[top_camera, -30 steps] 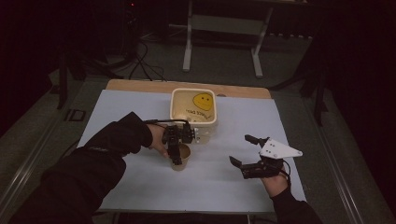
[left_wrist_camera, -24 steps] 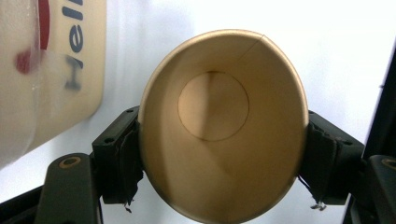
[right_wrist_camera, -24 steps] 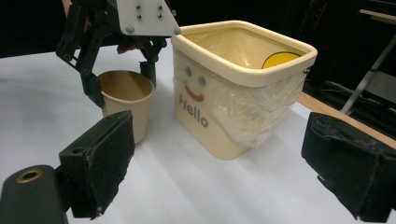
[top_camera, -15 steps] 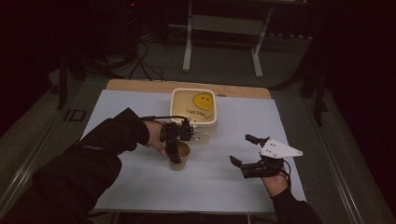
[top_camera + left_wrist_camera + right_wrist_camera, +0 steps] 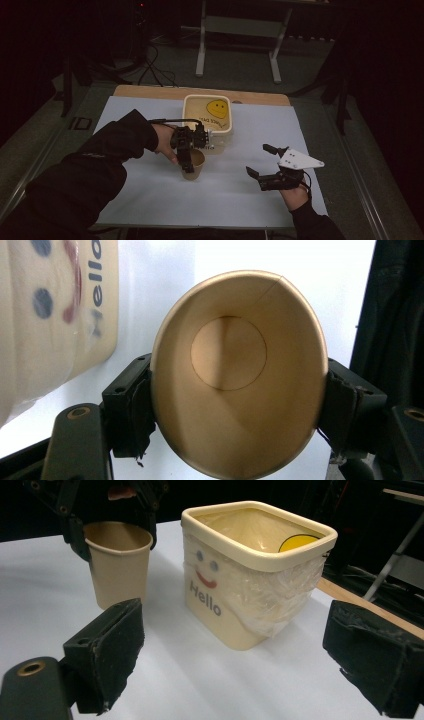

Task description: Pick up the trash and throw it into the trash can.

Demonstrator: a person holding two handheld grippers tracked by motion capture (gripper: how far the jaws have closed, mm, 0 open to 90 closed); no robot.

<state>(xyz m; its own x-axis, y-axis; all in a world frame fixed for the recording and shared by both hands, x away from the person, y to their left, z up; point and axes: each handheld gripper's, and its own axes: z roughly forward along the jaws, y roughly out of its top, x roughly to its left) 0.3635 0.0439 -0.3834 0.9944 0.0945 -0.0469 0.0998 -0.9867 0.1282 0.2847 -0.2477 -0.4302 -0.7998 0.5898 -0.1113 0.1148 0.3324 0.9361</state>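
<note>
A: Where is the paper cup [image 5: 193,165]?

B: Just below the middle of the high view, clamped in the left gripper [image 5: 187,159]. In the left gripper view the cup [image 5: 239,385] sits mid-frame, mouth toward the camera, and a black pad presses its wall on each side (the jaws have just been closing on it).

A: And the tub?

B: The cream tub [image 5: 208,120] with the smiley face stands just above the cup, near the centre top of the white table cover [image 5: 150,205]. In the right gripper view it [image 5: 250,575] is right of centre, lined with clear film, "Hello" on its side, and the cup [image 5: 119,565] is at upper left, just beside it.

A: The other tongs?

B: The right gripper [image 5: 264,162] is at the lower right of the high view, jaws spread wide, with nothing between them, well apart from the cup.
</note>
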